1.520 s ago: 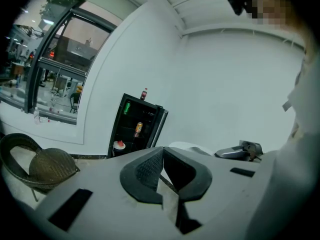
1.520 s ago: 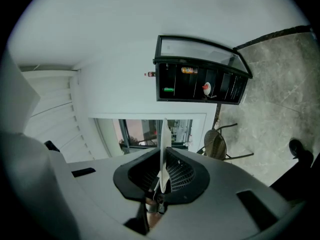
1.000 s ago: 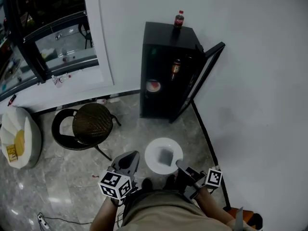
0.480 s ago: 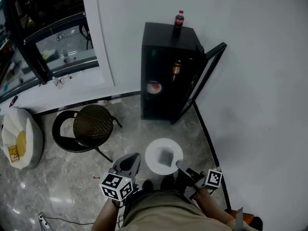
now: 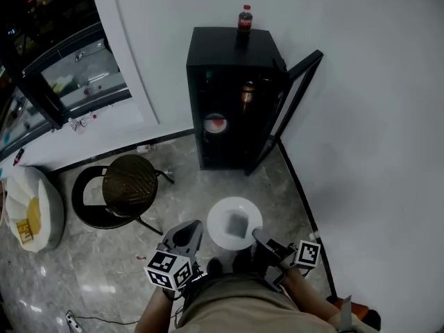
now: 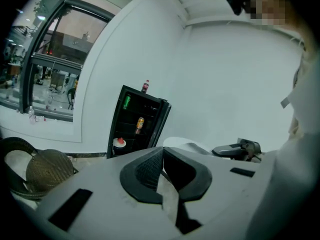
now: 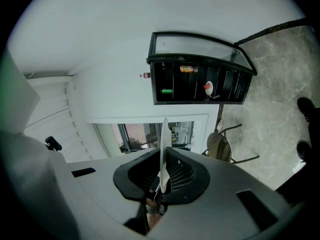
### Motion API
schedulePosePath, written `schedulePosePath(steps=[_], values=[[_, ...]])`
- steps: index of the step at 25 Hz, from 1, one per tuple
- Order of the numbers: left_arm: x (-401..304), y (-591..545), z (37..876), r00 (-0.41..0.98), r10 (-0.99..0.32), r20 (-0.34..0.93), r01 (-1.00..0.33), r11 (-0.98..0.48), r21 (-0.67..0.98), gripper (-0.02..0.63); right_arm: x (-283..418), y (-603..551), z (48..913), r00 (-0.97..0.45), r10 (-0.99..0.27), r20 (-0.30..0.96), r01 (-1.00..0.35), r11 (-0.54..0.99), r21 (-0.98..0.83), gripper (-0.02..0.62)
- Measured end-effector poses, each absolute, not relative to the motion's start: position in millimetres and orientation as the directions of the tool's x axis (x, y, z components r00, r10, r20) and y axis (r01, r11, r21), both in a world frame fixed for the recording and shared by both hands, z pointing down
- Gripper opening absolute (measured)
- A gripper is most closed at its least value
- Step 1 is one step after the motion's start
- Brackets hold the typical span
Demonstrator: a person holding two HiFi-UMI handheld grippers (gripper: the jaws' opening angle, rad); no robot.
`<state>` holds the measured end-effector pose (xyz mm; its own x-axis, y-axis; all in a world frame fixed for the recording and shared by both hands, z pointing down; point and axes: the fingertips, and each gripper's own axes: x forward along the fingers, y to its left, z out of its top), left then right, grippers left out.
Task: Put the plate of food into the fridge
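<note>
our right gripper (image 5: 257, 236) pinches the rim of the white plate (image 5: 220, 220) of food, left gripper (image 5: 186, 234) closed and empty; we should carry it level toward the open fridge (image 5: 232, 47), well ahead

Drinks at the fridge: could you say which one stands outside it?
The dark cola bottle on top of the fridge; the orange can sits on a shelf inside.

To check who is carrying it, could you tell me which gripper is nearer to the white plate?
Right. The right gripper is clamped on the white plate at its near right rim. The left gripper sits beside its left edge, jaws together, not holding it.
</note>
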<state>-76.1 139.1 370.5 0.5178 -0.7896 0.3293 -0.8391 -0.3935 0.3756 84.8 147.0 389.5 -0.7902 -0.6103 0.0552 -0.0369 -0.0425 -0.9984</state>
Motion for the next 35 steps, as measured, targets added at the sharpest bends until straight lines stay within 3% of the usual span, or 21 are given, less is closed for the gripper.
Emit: schedulePosePath(steps=[35], values=[[19.3,1.2,352.2,0.395,-0.829,0.395,-0.913,-0.305,0.272,0.011,184.1,-10.5,407.8,-0.850,-0.525,0.052,-0.017,-0.070,-0.997,0.035]])
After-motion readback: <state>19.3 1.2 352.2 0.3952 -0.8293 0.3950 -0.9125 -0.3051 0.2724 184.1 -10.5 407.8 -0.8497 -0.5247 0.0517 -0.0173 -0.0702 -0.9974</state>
